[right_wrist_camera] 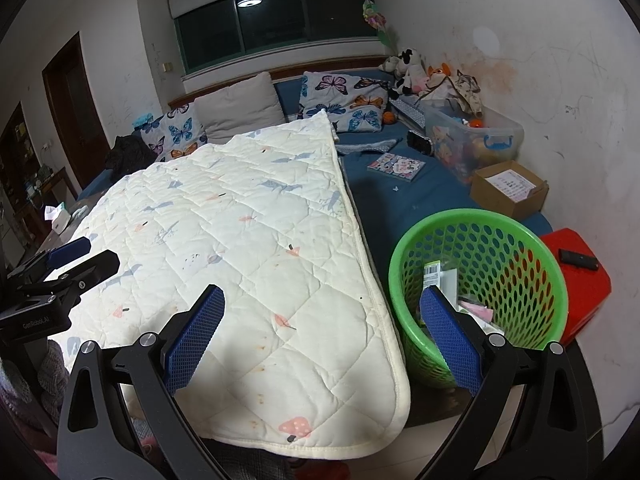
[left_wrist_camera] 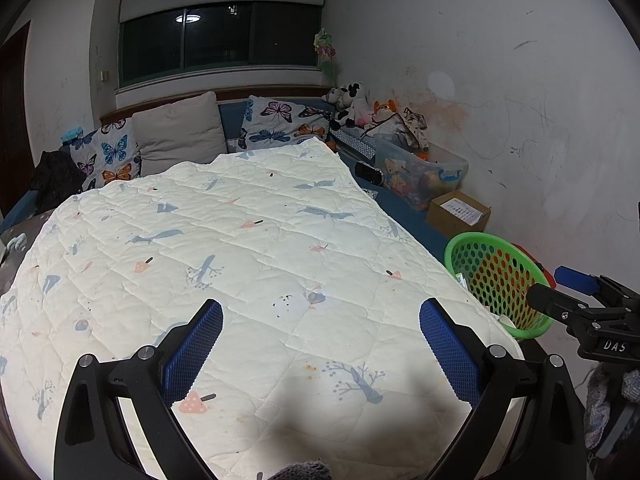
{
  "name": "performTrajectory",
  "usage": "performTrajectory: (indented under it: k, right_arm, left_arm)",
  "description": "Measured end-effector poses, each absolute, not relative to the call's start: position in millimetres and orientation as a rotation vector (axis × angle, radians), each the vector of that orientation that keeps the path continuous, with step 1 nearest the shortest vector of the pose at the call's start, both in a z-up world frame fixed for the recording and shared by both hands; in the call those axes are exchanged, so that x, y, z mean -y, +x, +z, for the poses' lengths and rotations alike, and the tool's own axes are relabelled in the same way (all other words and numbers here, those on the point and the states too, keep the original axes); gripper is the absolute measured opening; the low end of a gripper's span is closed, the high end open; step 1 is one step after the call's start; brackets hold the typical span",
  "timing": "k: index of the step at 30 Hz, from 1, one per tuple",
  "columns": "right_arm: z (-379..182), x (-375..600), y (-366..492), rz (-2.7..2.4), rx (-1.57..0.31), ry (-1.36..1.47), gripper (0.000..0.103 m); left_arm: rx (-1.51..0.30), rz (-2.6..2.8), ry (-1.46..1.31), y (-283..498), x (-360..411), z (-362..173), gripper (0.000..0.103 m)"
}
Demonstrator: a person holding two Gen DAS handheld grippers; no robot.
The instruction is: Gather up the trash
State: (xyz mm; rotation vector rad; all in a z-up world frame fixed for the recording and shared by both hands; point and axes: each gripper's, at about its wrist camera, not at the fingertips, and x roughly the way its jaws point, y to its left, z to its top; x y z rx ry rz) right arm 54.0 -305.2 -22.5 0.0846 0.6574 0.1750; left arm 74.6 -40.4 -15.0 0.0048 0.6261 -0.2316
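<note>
**Both jaws spread wide and empty over the bed**

Both sets of jaws stand fully apart with nothing between the pads: the left gripper (left_wrist_camera: 320, 354) hangs over the quilt (left_wrist_camera: 240, 260), and the right gripper (right_wrist_camera: 322, 340) straddles the quilt's edge and the green basket (right_wrist_camera: 480, 224).

Trash already lies in the basket, at about 3 o'clock from the right gripper: a barcoded packet (right_wrist_camera: 434, 274) and pale paper scraps (right_wrist_camera: 478, 312). No loose trash shows on the quilt itself. At 1 o'clock in the right wrist view, a sticker booklet (right_wrist_camera: 397, 167) and small white flecks sit on the blue sheet (right_wrist_camera: 400, 200); whether these count as trash I cannot tell.

Such scraps would likely be light, thin and limp, so pinching an edge or a raised fold seems best; flat pieces may slide on fabric.

Open room lies across the quilt. At 2 o'clock, a cardboard box (right_wrist_camera: 508, 192), a clear toy bin (right_wrist_camera: 476, 136) and a red stool (right_wrist_camera: 580, 276) crowd the wall side.
</note>
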Motion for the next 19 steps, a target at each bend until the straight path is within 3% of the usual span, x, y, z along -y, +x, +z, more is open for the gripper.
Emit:
performTrajectory:
  k: [19]
  right_arm:
    - [-24.3, 304.5, 54.2, 0.177, -0.657, 0.087, 0.097]
  left_arm:
    - [-0.628, -0.220, -0.009, 74.9, 39.2, -17.0, 0.096]
